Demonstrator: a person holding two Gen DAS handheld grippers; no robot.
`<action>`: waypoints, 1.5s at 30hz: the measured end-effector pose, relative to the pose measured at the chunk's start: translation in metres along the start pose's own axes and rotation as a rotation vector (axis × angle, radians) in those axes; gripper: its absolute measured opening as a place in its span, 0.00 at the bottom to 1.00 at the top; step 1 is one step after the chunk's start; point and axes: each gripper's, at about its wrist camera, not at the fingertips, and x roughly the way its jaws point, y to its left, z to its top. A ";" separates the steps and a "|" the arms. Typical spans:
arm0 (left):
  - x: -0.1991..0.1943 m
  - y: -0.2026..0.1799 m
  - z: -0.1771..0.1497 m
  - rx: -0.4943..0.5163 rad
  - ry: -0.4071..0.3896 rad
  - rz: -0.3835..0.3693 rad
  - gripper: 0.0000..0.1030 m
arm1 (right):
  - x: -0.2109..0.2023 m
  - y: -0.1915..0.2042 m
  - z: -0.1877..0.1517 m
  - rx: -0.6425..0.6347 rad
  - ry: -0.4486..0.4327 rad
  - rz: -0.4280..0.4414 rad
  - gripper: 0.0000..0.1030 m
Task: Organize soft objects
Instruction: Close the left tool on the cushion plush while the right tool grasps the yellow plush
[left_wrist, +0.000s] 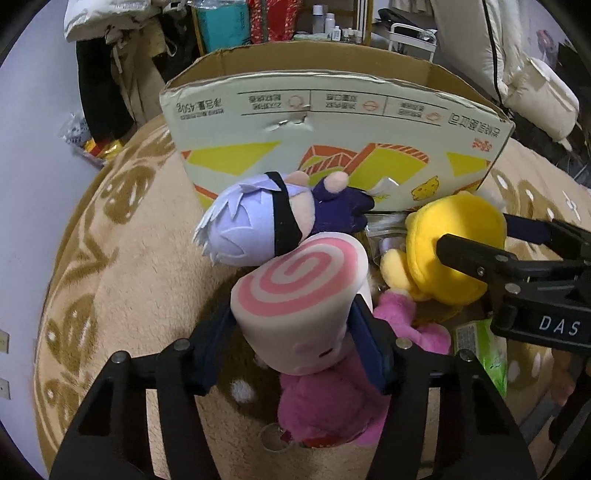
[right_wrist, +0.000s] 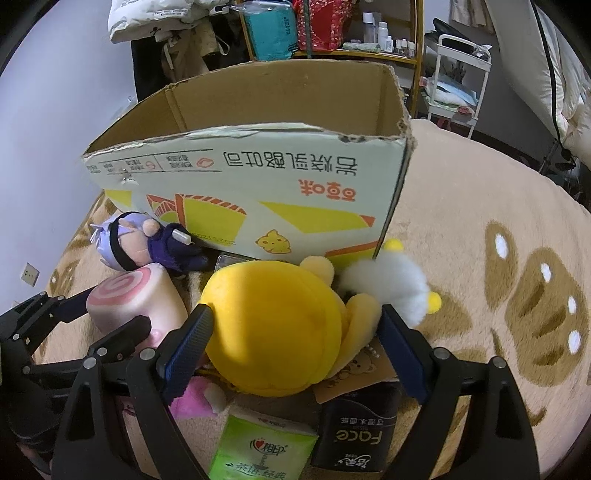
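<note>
On the patterned blanket (left_wrist: 140, 258) before the cardboard box (left_wrist: 332, 110), the left tongs (left_wrist: 295, 347) are clenching the swirl-topped plush (left_wrist: 299, 295) while the right tongs (right_wrist: 295, 350) are straddling, unclenched, the yellow plush (right_wrist: 273, 328).

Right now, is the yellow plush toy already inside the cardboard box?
No, the yellow plush toy lies on the blanket in front of the cardboard box, between the right gripper fingers.

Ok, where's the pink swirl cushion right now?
The swirl cushion sits between the left gripper's pads on the rug, just below the purple-haired doll and left of the yellow plush, in front of the cardboard box.
</note>
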 end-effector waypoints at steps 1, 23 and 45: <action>0.000 0.000 -0.001 0.000 -0.001 -0.001 0.56 | 0.000 0.001 0.000 -0.002 -0.001 -0.002 0.91; -0.013 0.006 -0.004 -0.035 -0.021 0.009 0.48 | -0.024 0.004 0.000 -0.019 -0.048 0.001 0.41; -0.090 0.007 -0.013 -0.070 -0.238 0.125 0.47 | -0.095 0.004 -0.004 -0.012 -0.279 -0.048 0.14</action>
